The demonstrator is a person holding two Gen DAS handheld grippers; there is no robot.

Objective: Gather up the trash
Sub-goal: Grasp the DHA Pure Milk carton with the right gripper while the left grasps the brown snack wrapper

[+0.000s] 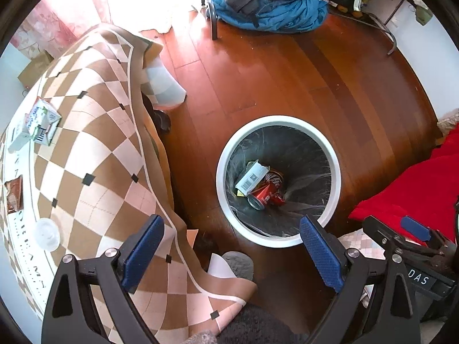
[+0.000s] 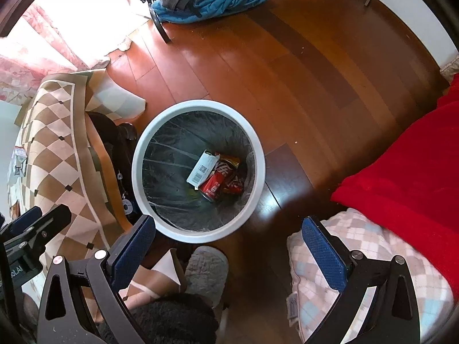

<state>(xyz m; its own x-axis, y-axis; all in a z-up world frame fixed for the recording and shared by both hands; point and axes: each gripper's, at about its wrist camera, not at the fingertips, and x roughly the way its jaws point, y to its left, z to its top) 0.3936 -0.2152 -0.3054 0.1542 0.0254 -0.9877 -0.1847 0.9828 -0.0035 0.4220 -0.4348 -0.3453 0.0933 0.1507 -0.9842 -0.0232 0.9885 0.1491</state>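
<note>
both grippers, left gripper (image 1: 229, 255) and right gripper (image 2: 228, 246), are hovering above the white bin (image 2: 259, 154) with fingers spread wide, holding nothing. red cans (image 2: 219, 182) and a white carton (image 2: 200, 169) are lying inside it on the wood floor (image 2: 301, 71).

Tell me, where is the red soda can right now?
The crushed red soda can lies at the bottom of the round white trash bin on the wooden floor, touching a white paper carton, in both wrist views.

White round bin (image 2: 198, 238) with clear liner, holding 2 red cans (image 2: 218, 182), white carton (image 2: 202, 170)
</note>
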